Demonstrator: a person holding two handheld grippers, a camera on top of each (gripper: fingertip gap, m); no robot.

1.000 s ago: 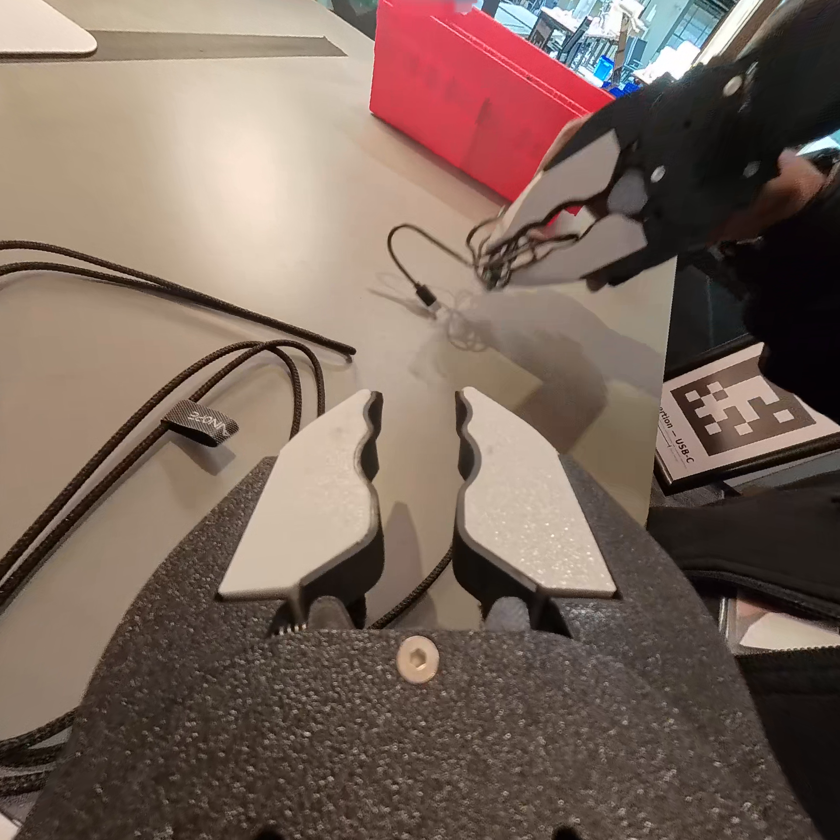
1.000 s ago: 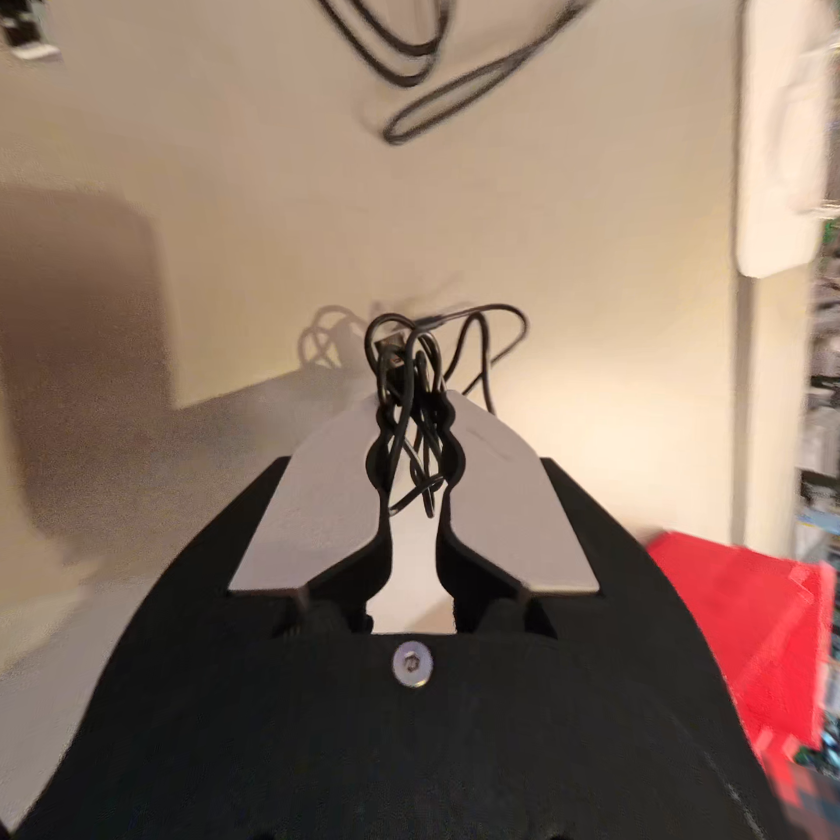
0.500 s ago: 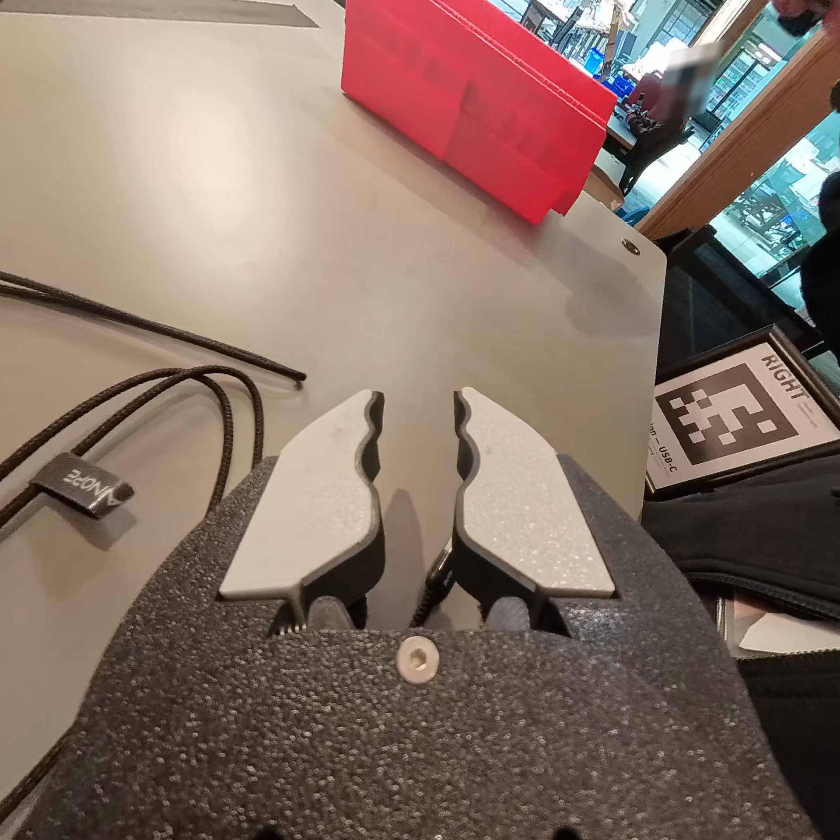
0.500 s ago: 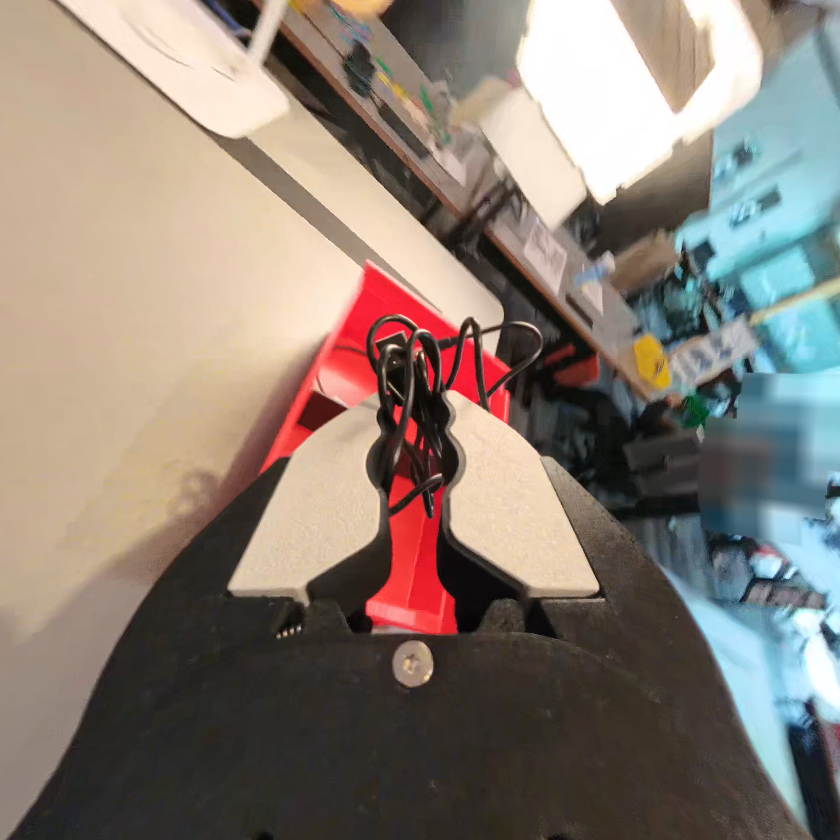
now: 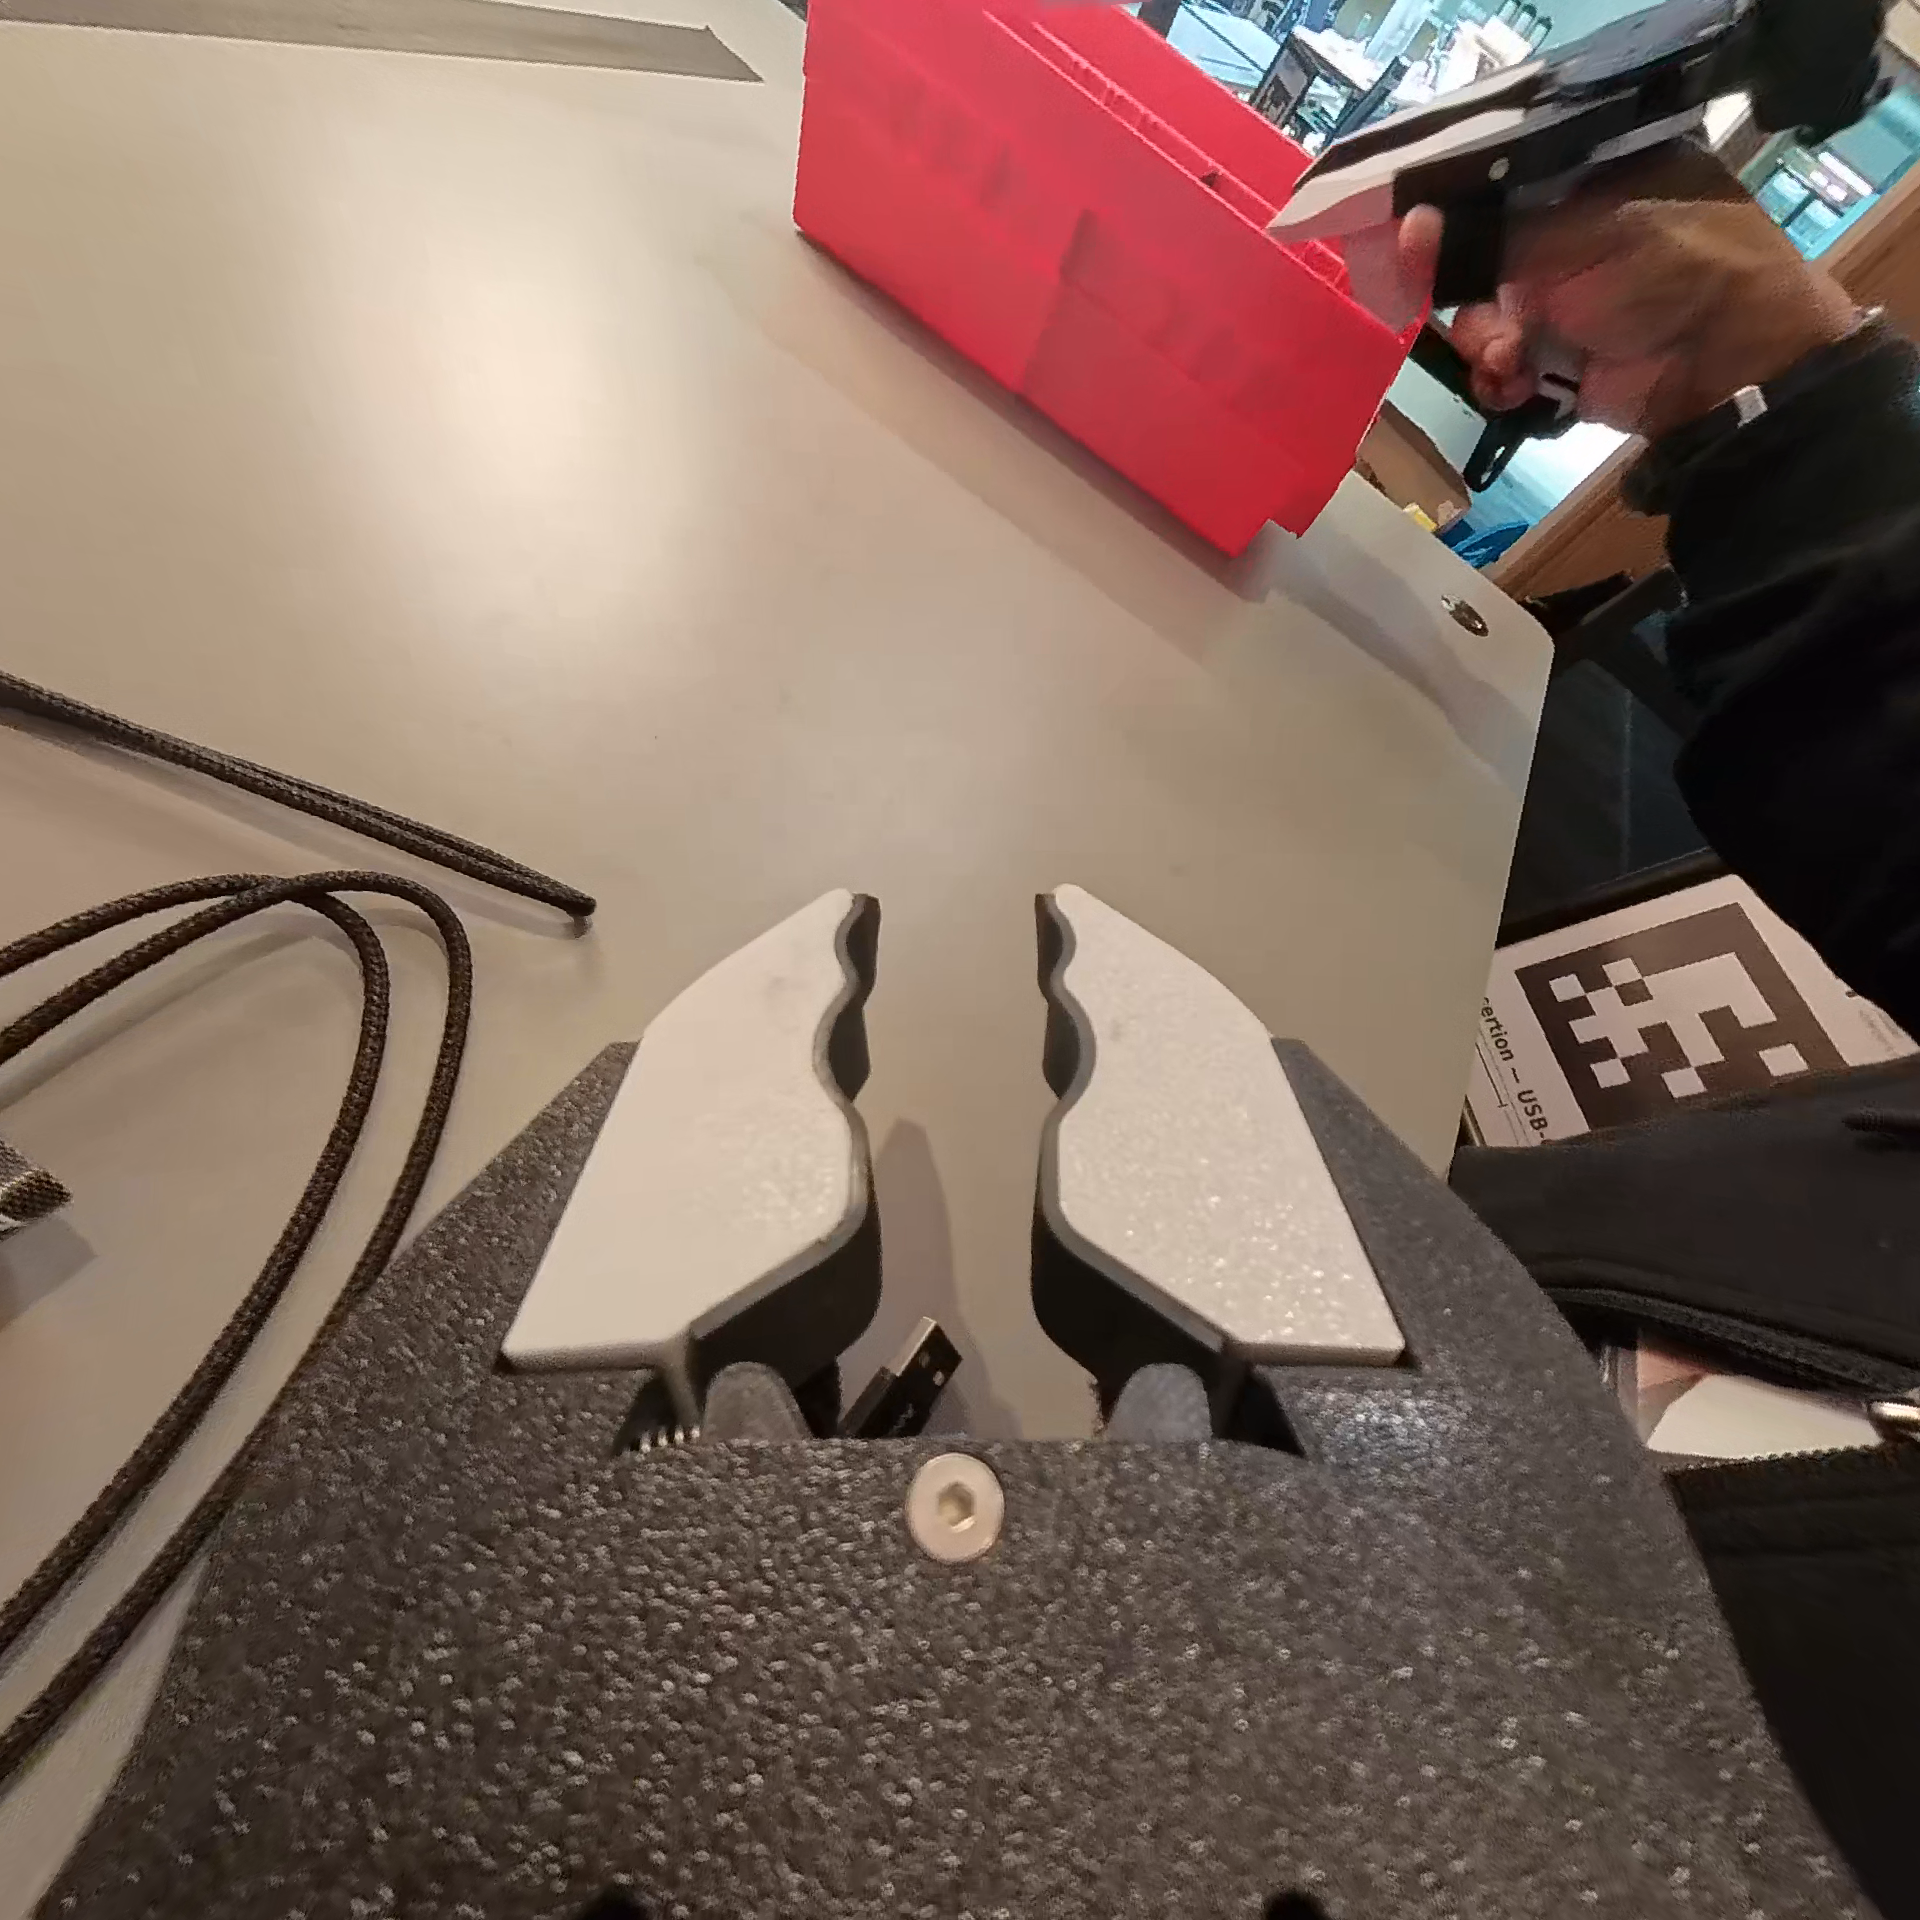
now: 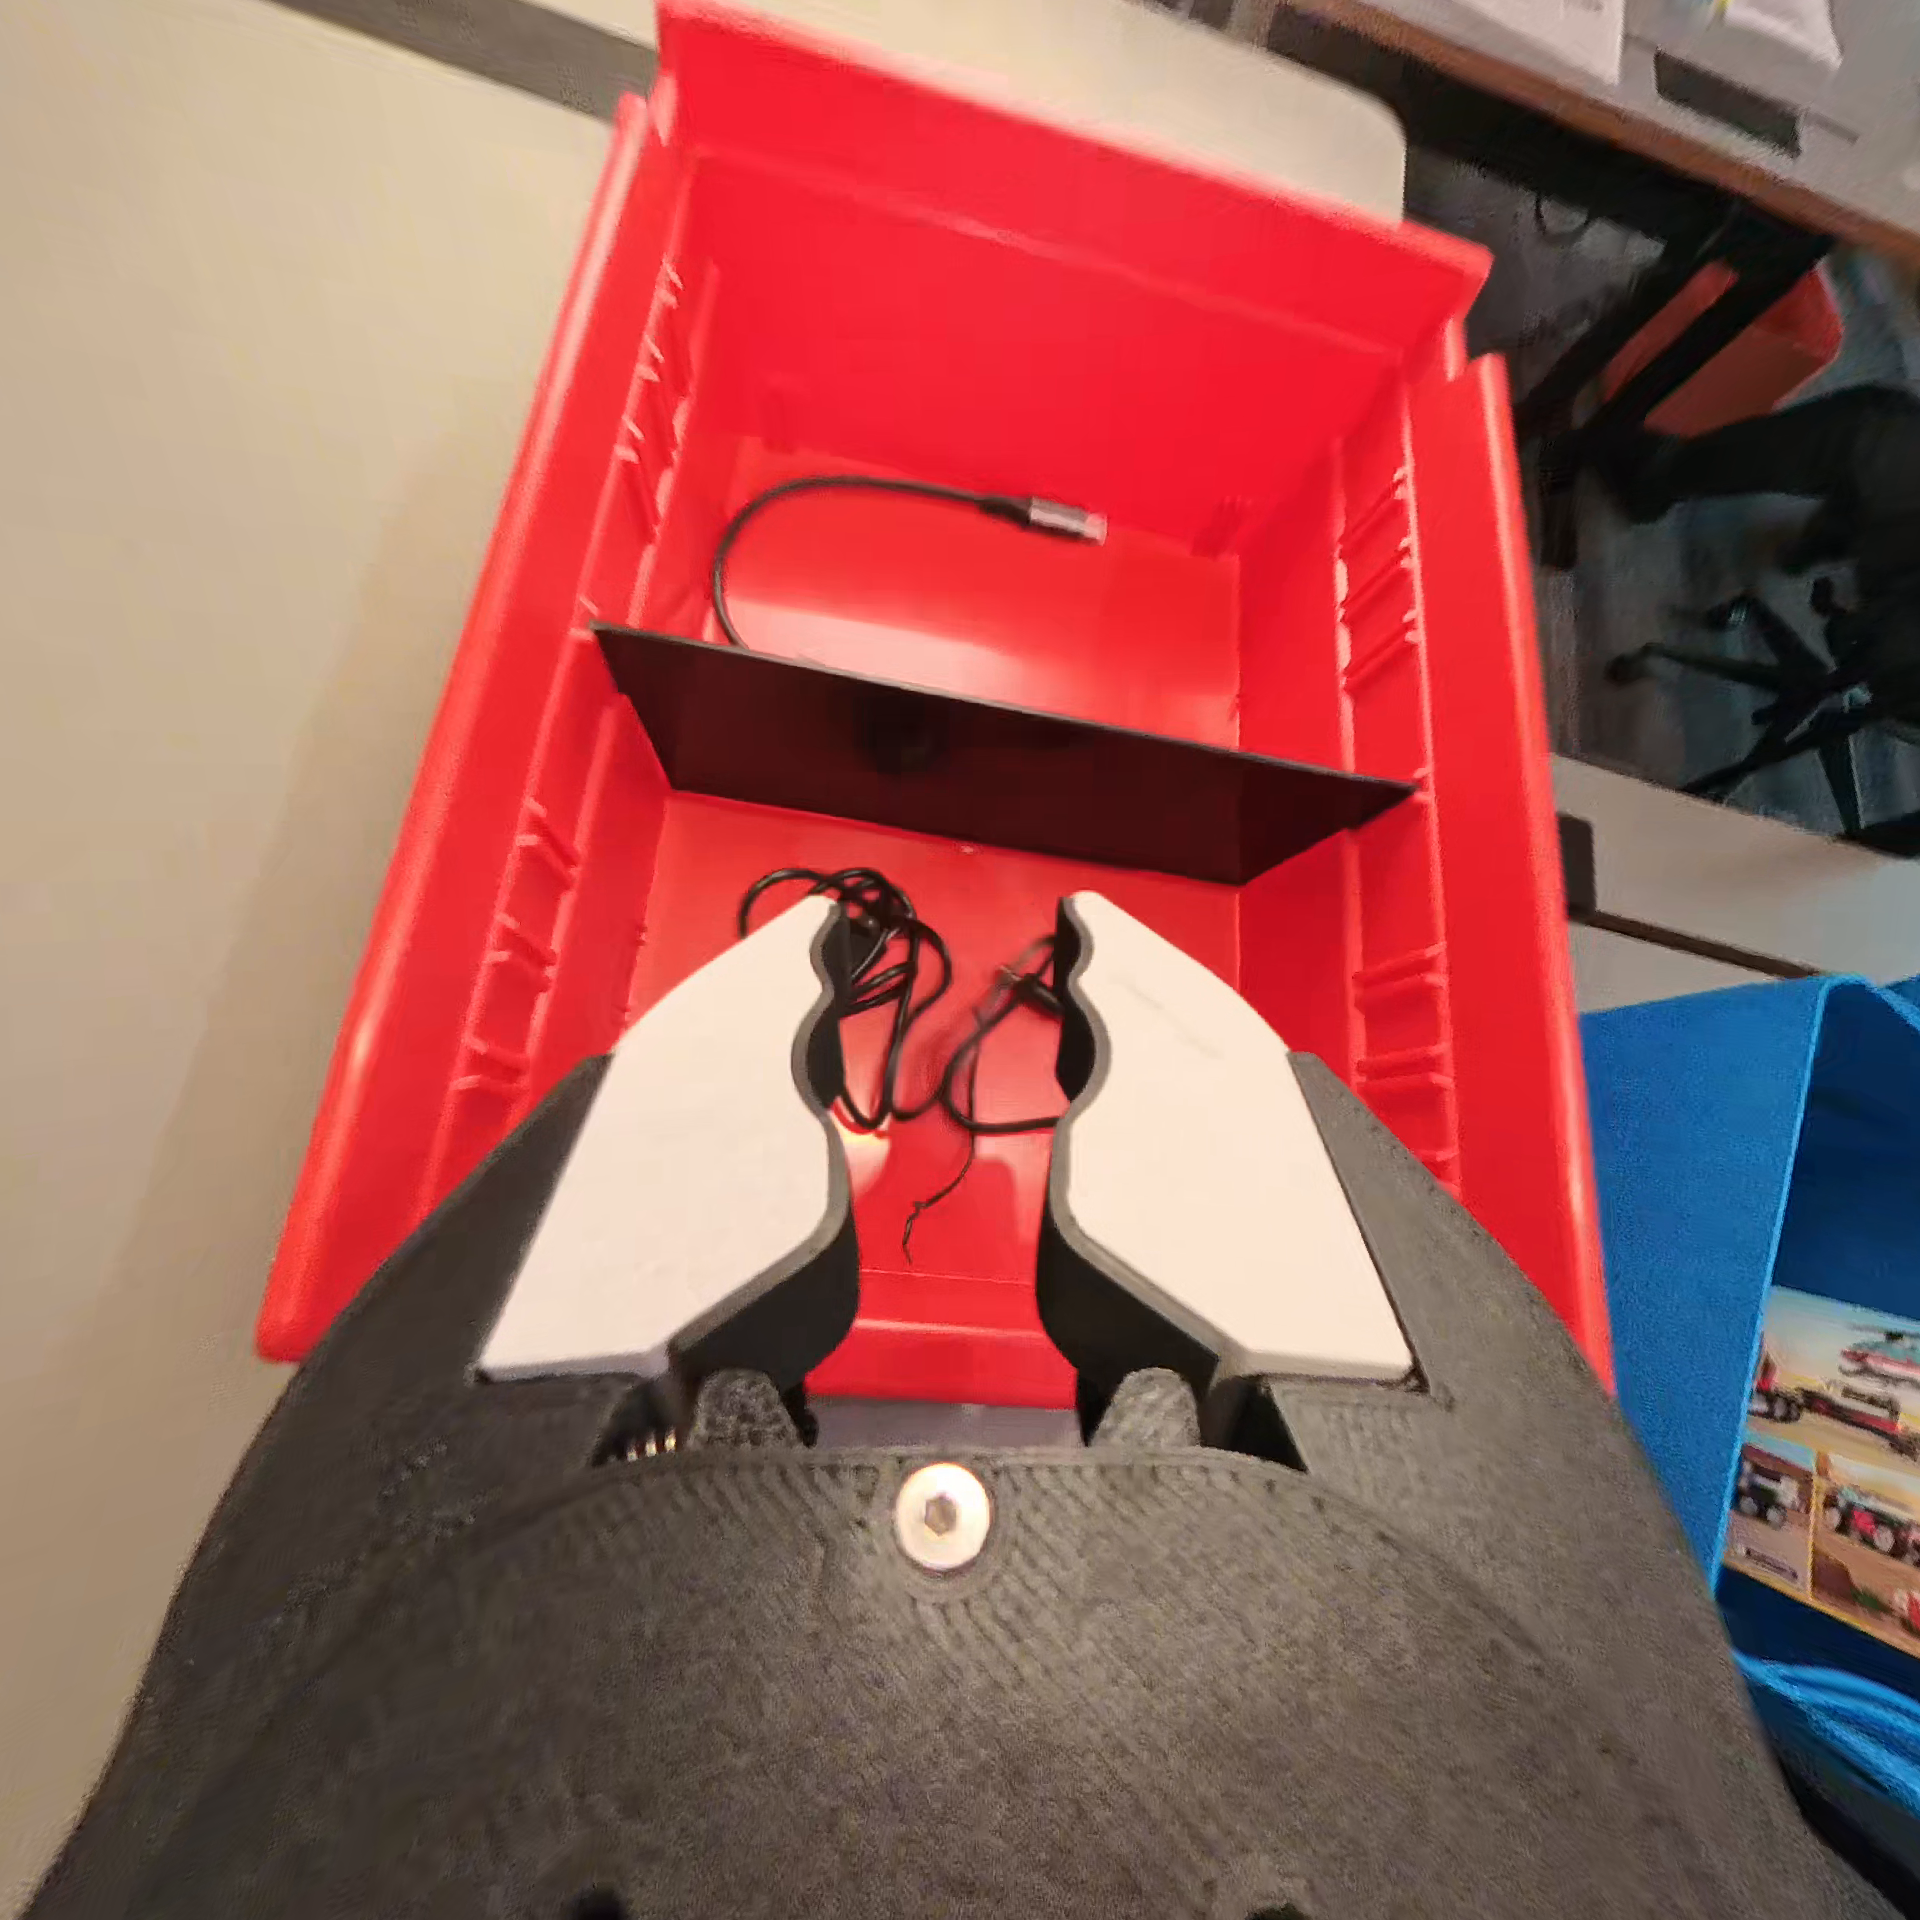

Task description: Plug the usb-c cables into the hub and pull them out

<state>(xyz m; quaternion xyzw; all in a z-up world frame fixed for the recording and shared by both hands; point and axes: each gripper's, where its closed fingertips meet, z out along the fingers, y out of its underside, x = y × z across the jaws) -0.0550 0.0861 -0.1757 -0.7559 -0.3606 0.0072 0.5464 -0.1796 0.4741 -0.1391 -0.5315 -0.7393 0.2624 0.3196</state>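
My right gripper (image 6: pixel 948 914) hangs wide and empty over the red bin (image 6: pixel 499 914), mid-frame. The thin black cable (image 6: pixel 894 987) lies tangled in its near compartment, below the black divider (image 6: pixel 997 758). My left gripper (image 5: pixel 956 909), also wide, holds nothing above the bench (image 5: pixel 520 436); a braided cable (image 5: pixel 343 1039) loops at lower left.

A bin (image 6: pixel 499 914) lies on the table (image 5: pixel 520 416) under the right gripper's fingers (image 6: pixel 686 1122); a thin cable (image 6: pixel 894 997) sits in its near compartment between them; beyond the divider (image 6: pixel 987 758), another cable (image 6: pixel 831 499); left of the left gripper's fingers (image 5: pixel 727 1122), a braided cord (image 5: pixel 343 1091).
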